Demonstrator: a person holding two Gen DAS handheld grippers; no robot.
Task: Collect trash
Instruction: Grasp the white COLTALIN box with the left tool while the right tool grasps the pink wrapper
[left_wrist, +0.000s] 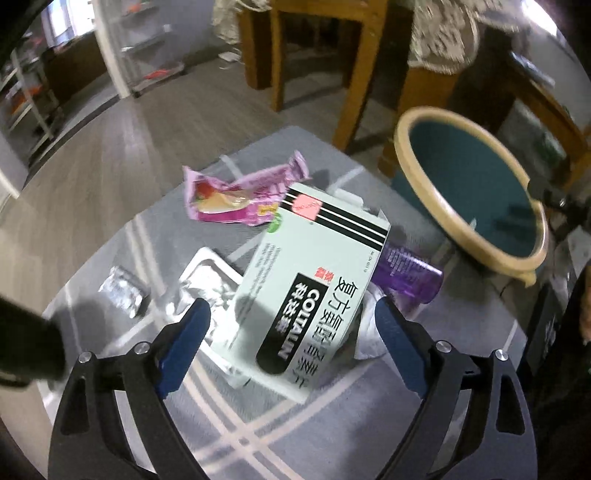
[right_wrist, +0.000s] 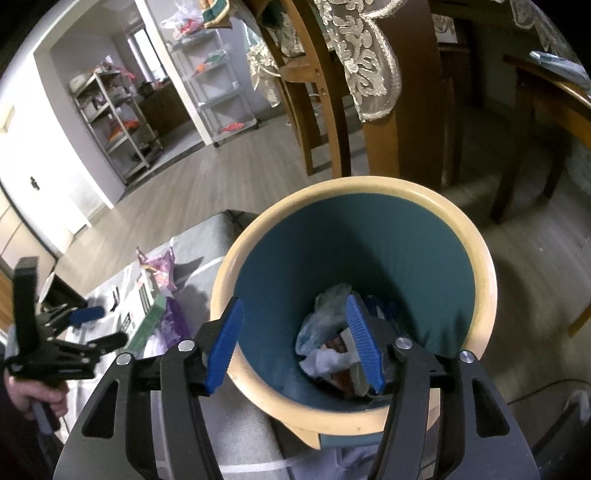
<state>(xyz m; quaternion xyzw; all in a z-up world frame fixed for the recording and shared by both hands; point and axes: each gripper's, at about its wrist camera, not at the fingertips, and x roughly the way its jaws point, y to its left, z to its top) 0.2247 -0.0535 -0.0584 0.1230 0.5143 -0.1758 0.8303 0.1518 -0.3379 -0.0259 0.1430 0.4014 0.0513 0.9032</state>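
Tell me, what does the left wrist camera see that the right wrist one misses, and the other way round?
Only the left wrist view shows the silver foil packs. Only the right wrist view looks down into the bin at the crumpled trash and shows the hand holding the left gripper. Both show the bin, medicine box and pink wrapper.

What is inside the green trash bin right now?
Inside the trash bin, at the bottom, lies a heap of crumpled clear plastic and white paper. The open right tongs hang over the rim and cover part of it, so anything beneath is hidden.
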